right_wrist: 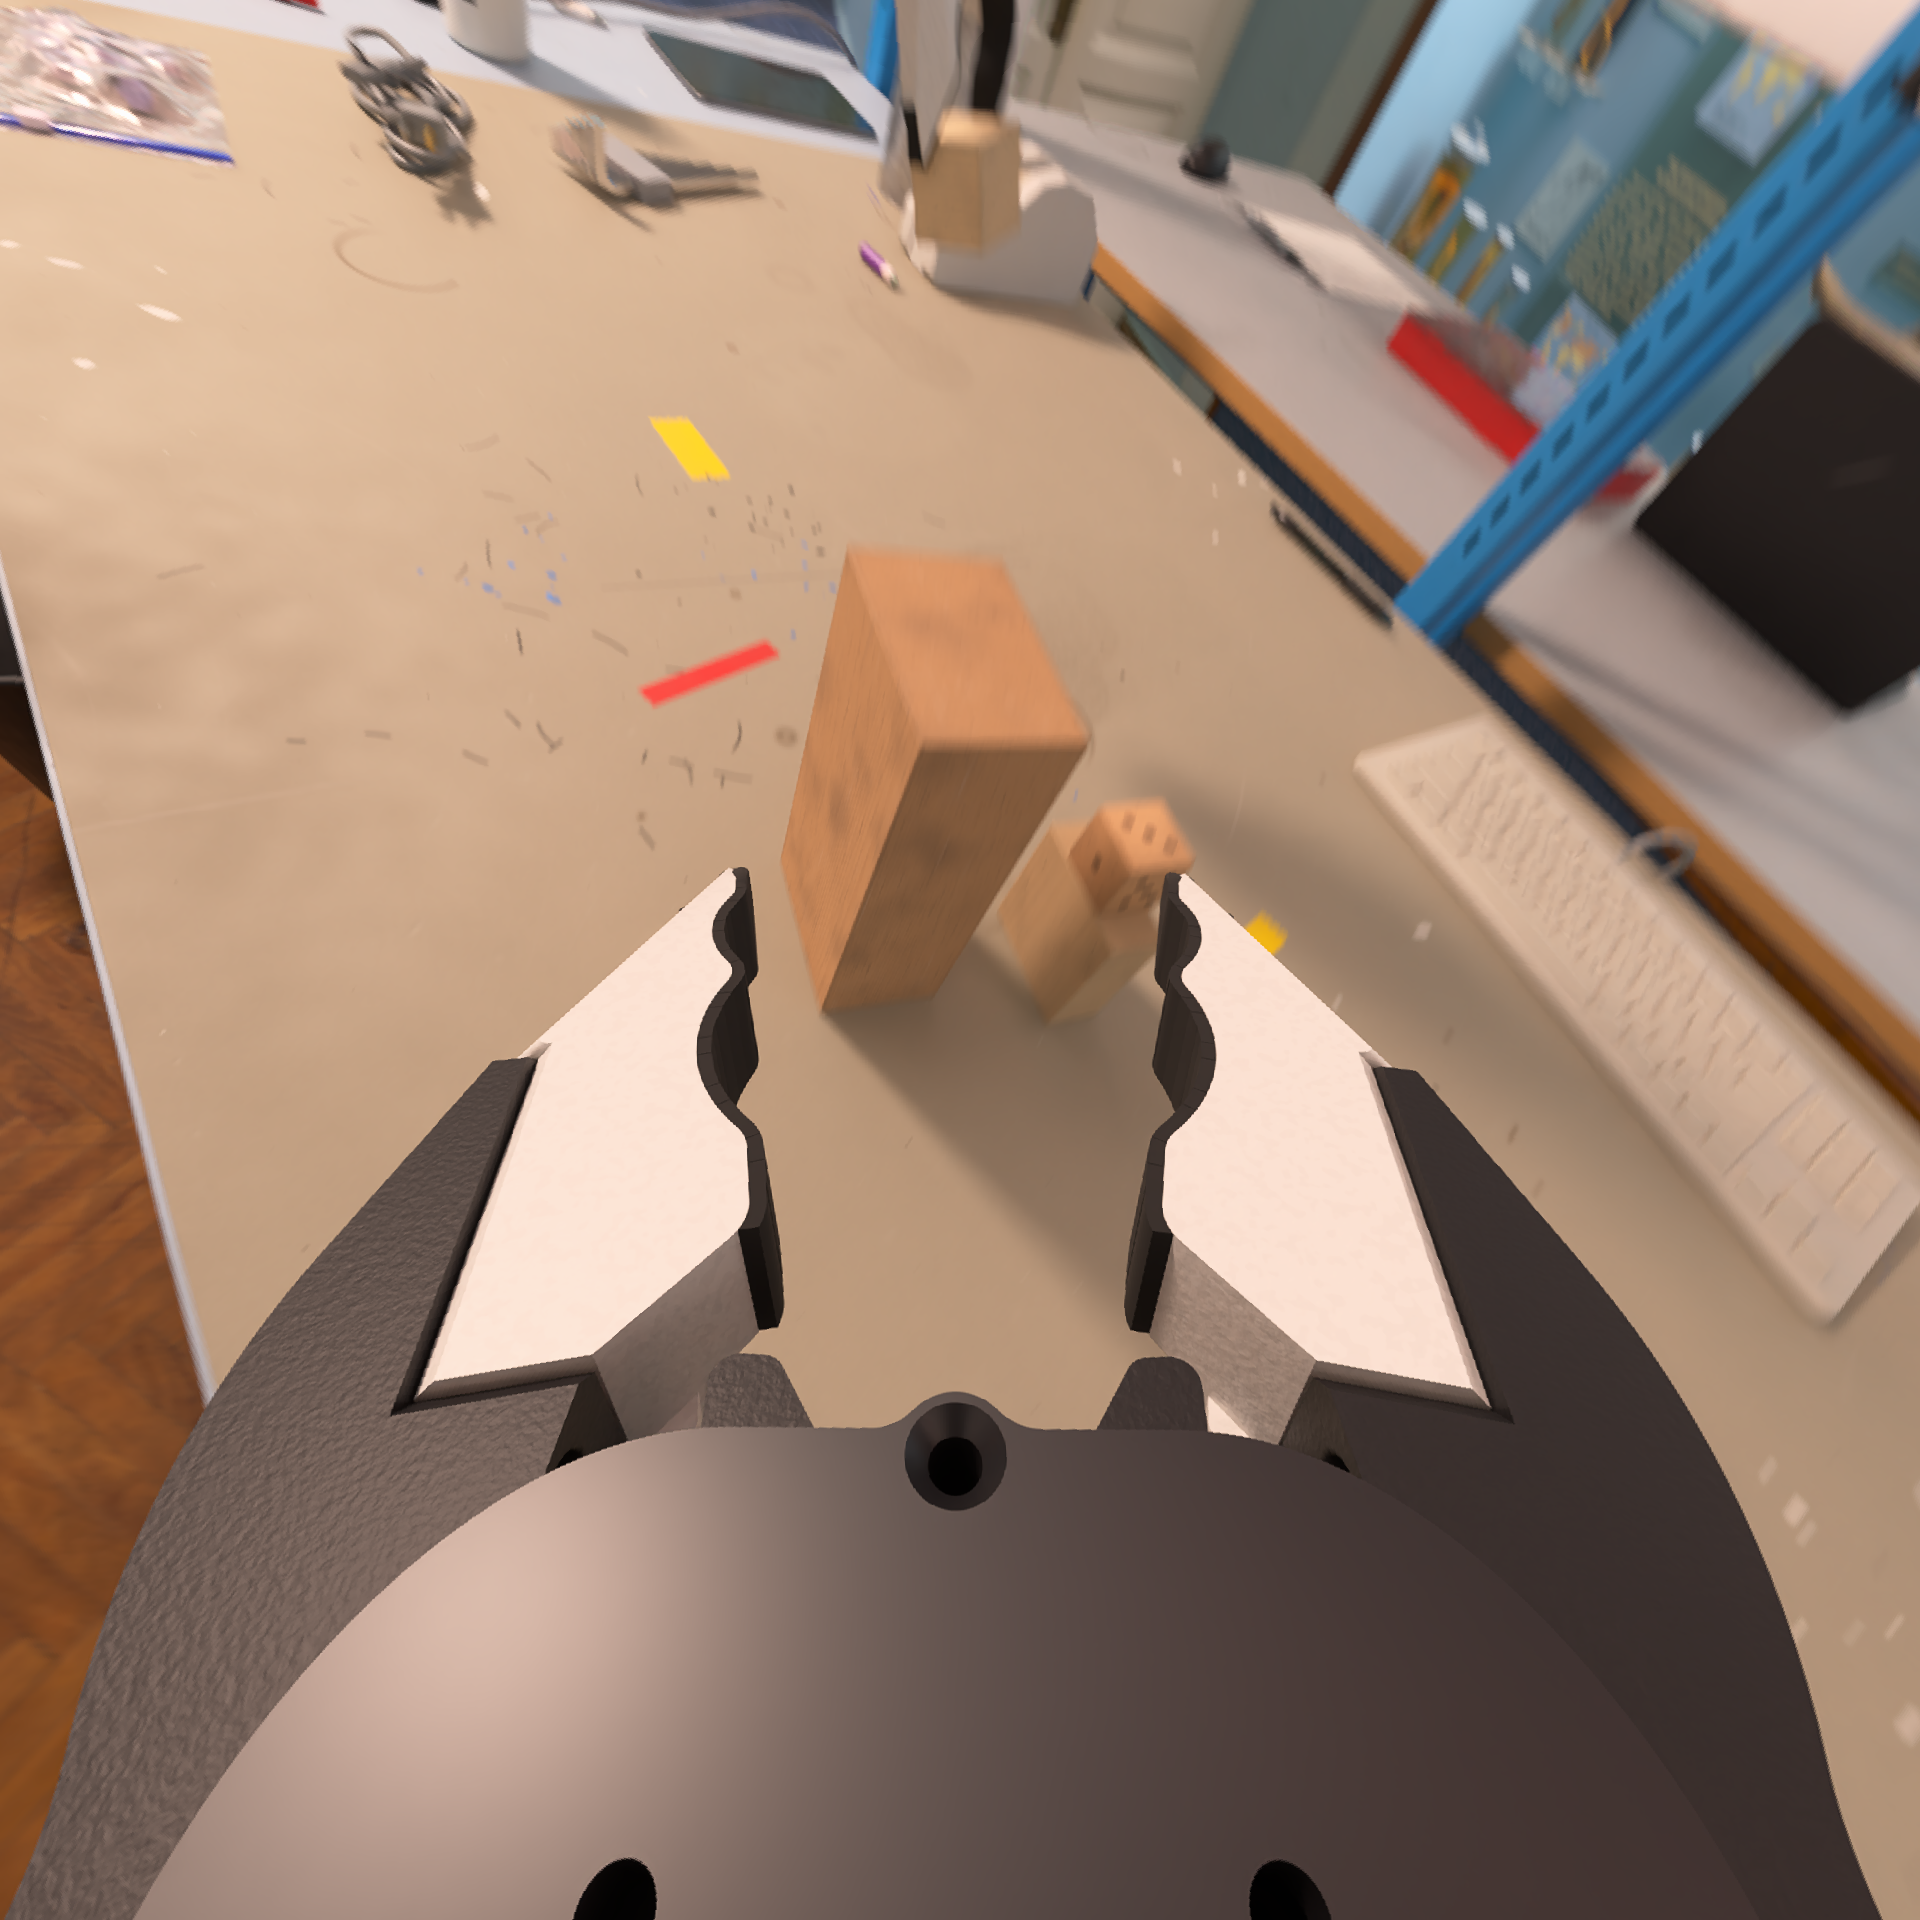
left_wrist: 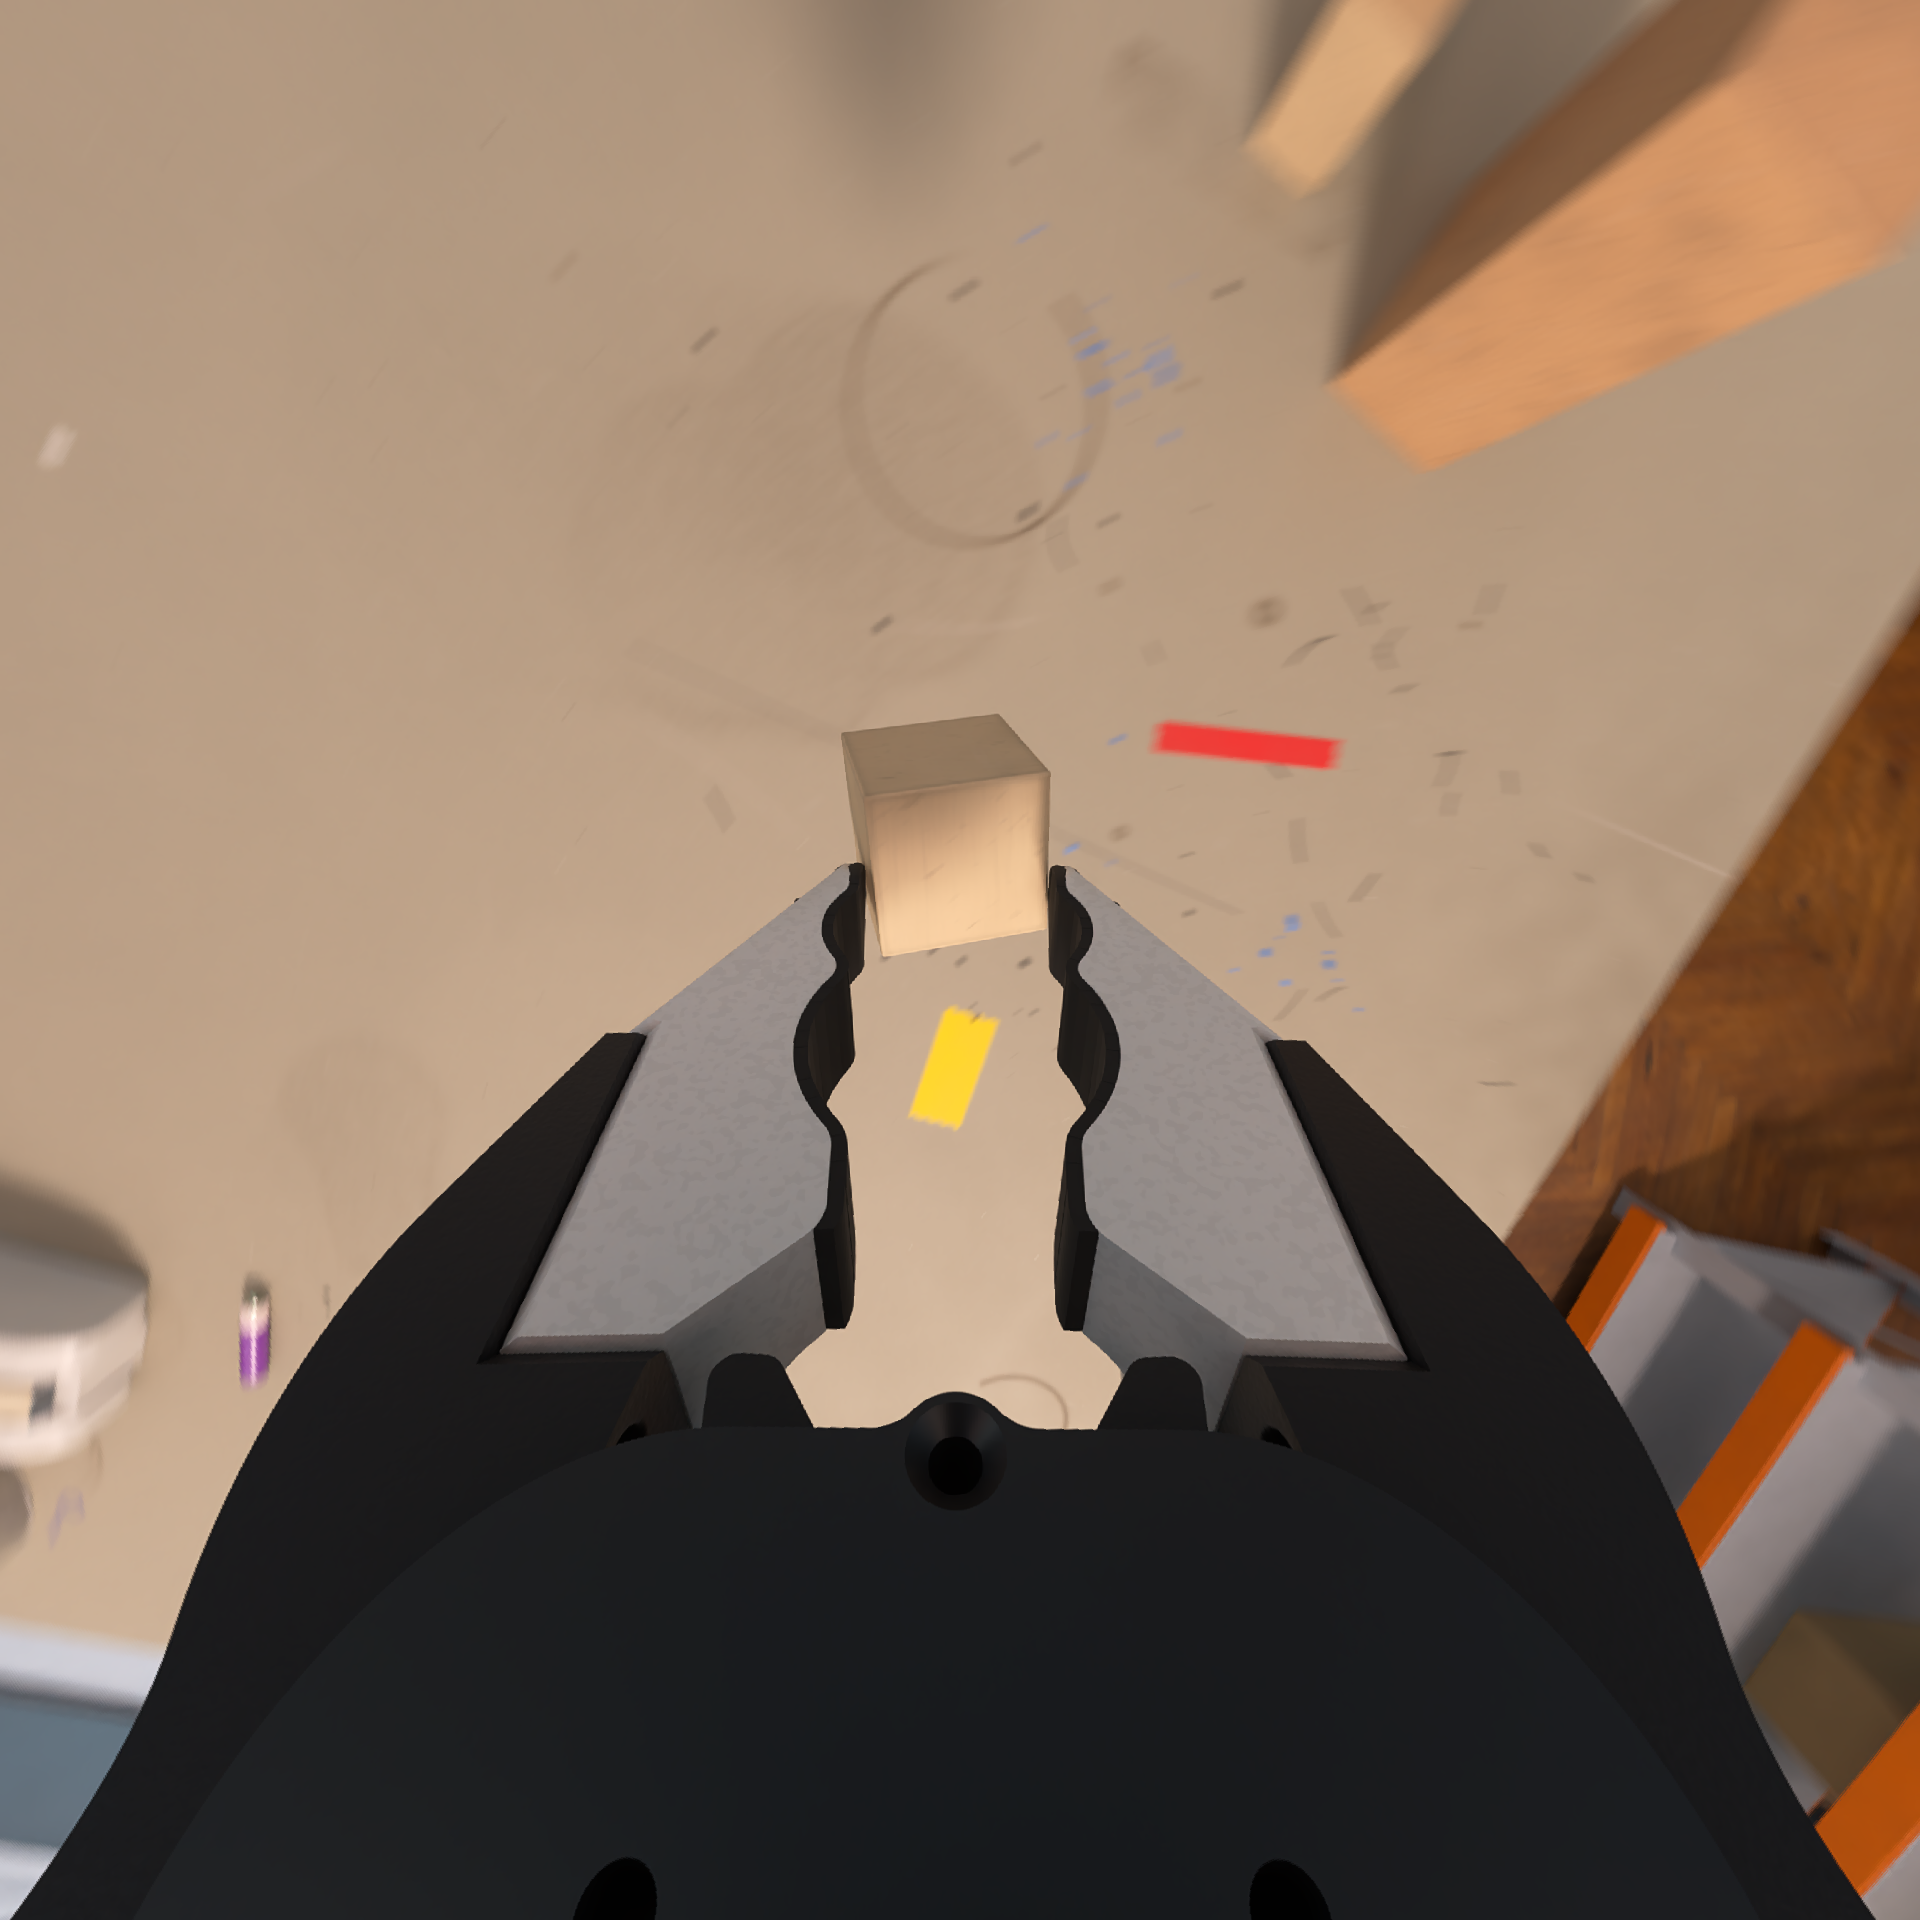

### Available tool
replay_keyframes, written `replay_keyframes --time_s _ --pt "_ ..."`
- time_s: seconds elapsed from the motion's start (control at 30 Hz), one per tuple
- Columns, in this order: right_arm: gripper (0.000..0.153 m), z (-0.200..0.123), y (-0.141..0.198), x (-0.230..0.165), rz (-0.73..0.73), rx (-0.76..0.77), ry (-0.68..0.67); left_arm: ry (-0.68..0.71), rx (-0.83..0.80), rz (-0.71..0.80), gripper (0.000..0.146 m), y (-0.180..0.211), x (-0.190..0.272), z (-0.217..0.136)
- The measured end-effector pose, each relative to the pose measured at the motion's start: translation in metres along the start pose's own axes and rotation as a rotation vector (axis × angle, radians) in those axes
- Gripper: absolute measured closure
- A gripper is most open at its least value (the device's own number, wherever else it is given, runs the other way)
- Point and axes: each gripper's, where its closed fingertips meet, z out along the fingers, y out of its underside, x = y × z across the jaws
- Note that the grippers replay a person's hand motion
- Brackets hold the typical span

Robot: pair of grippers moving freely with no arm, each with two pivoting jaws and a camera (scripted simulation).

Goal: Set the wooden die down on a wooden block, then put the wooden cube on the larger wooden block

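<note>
Spreading across both views, the beige table (right_wrist: 312,883) carries the tall brown wooden block (right_wrist: 925,779) at frame centre. Right of it, the small pale wooden block (right_wrist: 1060,935) bears the dotted wooden die (right_wrist: 1127,857). The right gripper (right_wrist: 956,883) gapes wide, empty. The left gripper (left_wrist: 956,883) pinches the pale wooden cube (left_wrist: 951,831), mid-frame.

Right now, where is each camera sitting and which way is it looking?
Left wrist view: rides on the left gripper, looking down at the table; its fingers clamp the wooden cube.
Right wrist view: rides on the right gripper, looking across the table; its fingers stand open, short of the larger wooden block and the wooden die atop the smaller block.
Both show the red tape and yellow tape.
</note>
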Motion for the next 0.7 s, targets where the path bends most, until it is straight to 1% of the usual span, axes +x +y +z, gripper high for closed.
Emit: replay_keyframes --time_s 0.17,0.23,0.33,0.43,0.53,0.7 --pt "0.077 0.016 -0.071 0.017 -0.157 0.086 -0.107 0.182 0.052 0.265 0.111 -0.058 0.081 0.004" --pt "0.079 0.025 -0.089 0.019 -0.199 0.085 -0.176 0.235 0.075 0.350 0.111 -0.079 0.110 0.010" --pt "0.082 0.040 -0.093 0.029 -0.272 -0.001 -0.198 0.269 0.095 0.445 0.111 -0.105 0.140 0.020" --pt "0.087 0.049 -0.090 0.028 -0.320 -0.046 -0.252 0.294 0.098 0.509 0.111 -0.122 0.162 0.028" --pt "0.092 0.052 -0.085 0.024 -0.312 -0.080 -0.297 0.301 0.081 0.560 0.111 -0.131 0.176 0.036" --pt "0.102 0.053 -0.076 0.026 -0.273 -0.121 -0.309 0.310 0.066 0.598 0.111 -0.137 0.187 0.043"
